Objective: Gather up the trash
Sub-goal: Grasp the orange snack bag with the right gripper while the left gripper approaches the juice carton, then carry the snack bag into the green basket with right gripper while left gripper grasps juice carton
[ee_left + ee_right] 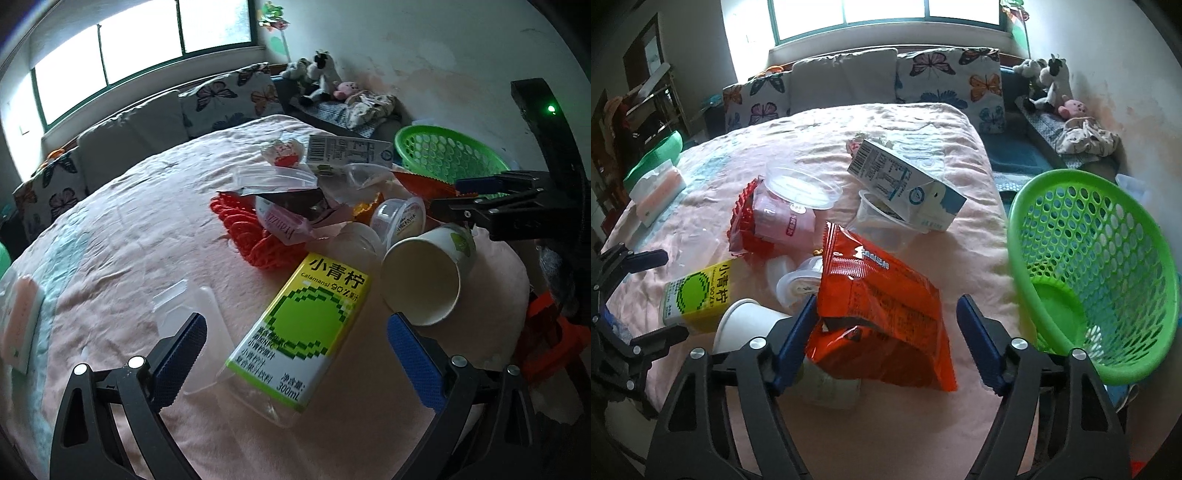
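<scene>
From the left wrist camera, the left gripper (295, 343) stands wide open above the pink bedspread (122, 236). Its two blue pads (181, 350) press on nothing. The bottle (299, 332) with the yellow and green label lies flat between them, nearer to the right pad but apart from both. One paper cup (428, 277) lies on its side just beyond the right pad, its mouth turned to the camera. Beyond the bottle there is a heap of trash: one small plastic cup with a lid (400, 218), one pink wrapper (284, 225), one red net (243, 229), one milk carton (347, 149), and one orange snack bag (424, 182). One green basket (447, 155) stands behind the heap, at the edge of the bed. The right gripper (465, 195) comes in from the right side, above the paper cup.

From the right wrist camera, the right gripper (886, 332) is partly open. The orange snack bag (882, 310) lies between its pads; the left pad (798, 332) is against the edge of the bag or just beside it, I cannot tell which, and the right pad is clearly apart from it. The paper cup (742, 321) lies left of the bag, touching the bottle (698, 295). Behind the bag I count one milk carton (901, 184), which rests on one clear plastic cup (879, 225), and one round clear tub (803, 188) on the pink wrapper (786, 218). The green basket (1100, 266) leans to the right of the bag, just beside the right pad. The left gripper (646, 295) shows at the left edge, open wide.
</scene>
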{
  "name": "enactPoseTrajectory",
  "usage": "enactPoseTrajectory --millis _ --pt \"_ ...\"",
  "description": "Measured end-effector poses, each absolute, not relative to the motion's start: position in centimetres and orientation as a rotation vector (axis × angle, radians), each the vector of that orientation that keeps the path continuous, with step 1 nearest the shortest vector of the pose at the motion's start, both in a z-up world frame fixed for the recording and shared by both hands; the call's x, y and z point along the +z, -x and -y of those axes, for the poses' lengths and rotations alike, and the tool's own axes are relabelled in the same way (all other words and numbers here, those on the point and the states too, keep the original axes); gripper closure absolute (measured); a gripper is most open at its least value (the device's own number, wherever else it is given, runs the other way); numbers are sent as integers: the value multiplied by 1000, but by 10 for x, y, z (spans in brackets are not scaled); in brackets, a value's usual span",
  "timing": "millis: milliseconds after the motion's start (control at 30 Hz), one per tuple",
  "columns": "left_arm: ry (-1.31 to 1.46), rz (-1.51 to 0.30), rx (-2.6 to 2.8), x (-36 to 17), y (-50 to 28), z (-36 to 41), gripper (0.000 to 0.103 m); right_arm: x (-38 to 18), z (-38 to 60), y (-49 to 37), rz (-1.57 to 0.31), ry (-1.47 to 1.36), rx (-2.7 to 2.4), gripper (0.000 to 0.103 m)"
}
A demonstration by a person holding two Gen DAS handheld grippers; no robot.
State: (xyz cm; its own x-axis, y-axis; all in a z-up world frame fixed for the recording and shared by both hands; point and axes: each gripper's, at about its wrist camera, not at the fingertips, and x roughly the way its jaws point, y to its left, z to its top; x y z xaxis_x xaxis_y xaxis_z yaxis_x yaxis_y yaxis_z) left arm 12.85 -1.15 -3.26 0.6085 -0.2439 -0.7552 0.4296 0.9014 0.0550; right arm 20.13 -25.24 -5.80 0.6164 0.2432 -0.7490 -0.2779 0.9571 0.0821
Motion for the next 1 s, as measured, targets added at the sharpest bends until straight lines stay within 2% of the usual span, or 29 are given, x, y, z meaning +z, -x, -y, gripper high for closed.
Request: enactPoseTrajectory --millis 67,300,467,600,667,867,1000 --pt "-257 -834 -415 -35 -132 13 8 -59 253 -202 -856 40 301 38" --pt "-304 -842 -471 -43 -138 16 9 -54 261 -200 -846 13 298 56" --pt "-293 -859 -493 -50 -146 11 21 -49 270 -197 -833 -3 288 67" --pt "-264 -868 -509 -55 -148 3 25 -46 277 -197 -824 -17 267 71" --pt "-260 -865 -524 -56 -147 0 31 -45 281 -198 -822 -28 257 74" --pt "-264 -837 -555 -57 -141 -1 35 -40 294 -198 -813 -73 236 83" --pt "-241 -824 -561 -57 -138 -5 38 -37 298 -196 -808 -88 230 85"
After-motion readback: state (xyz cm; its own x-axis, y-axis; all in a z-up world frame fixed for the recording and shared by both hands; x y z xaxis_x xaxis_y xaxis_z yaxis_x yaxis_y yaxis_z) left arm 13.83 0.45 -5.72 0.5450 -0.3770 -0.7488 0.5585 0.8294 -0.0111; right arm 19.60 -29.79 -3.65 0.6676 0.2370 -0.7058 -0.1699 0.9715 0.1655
